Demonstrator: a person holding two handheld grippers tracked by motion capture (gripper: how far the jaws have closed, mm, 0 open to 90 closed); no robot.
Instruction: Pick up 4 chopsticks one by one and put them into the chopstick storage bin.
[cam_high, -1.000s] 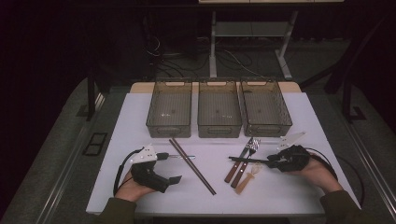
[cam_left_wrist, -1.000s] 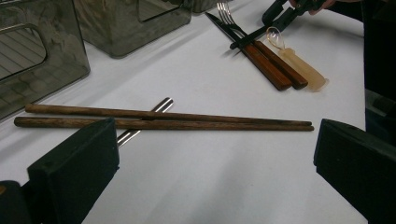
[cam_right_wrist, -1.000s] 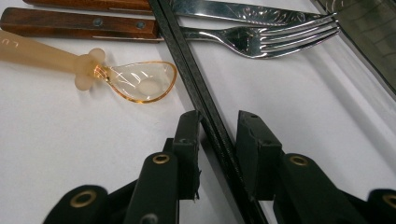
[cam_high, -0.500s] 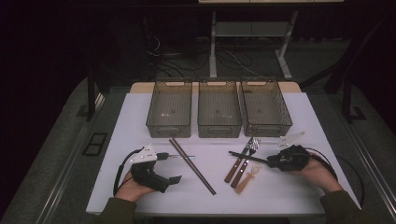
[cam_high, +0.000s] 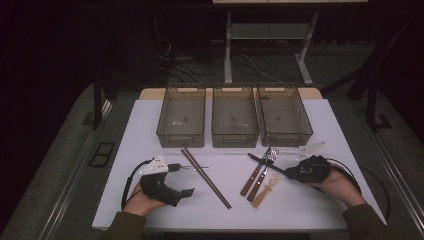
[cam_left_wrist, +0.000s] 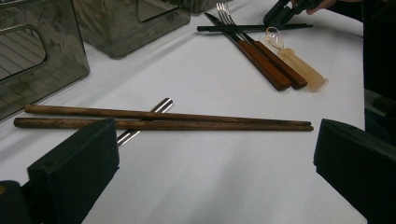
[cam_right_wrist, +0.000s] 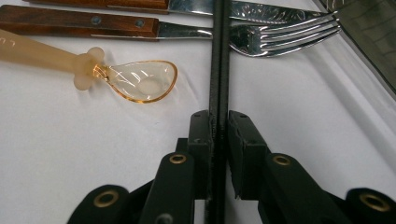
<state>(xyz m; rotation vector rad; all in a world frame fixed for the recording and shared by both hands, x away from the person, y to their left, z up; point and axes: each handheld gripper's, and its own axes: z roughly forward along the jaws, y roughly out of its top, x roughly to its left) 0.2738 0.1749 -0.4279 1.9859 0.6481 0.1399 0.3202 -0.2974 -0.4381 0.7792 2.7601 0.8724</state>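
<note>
White sheeting covers the surface (cam_high: 310, 125), which stands in a dark room over a grey floor; a metal-legged frame and loose cables lie behind it. Three smoky clear bins (cam_high: 235, 121) sit side by side along the far half of the surface.

The right tongs (cam_right_wrist: 218, 135) have just been closing and now clamp a pair of black chopsticks (cam_right_wrist: 219, 56), the pads pressing the two thin sticks together near one end. The sticks run away from the pads across the blade of a wood-handled knife (cam_right_wrist: 93, 3) and the neck of a wood-handled fork (cam_right_wrist: 280, 35); an amber plastic spoon (cam_right_wrist: 135, 81) lies just beside them. In the high view the black chopsticks (cam_high: 267, 164) slant up-left from the right tongs (cam_high: 295, 175).

The left tongs (cam_high: 189, 191) stand wide apart with nothing between them, near the person's edge. A pair of brown wooden chopsticks (cam_left_wrist: 159, 119) lies just ahead of their pads, crossing a metal utensil handle (cam_left_wrist: 144, 122)
</note>
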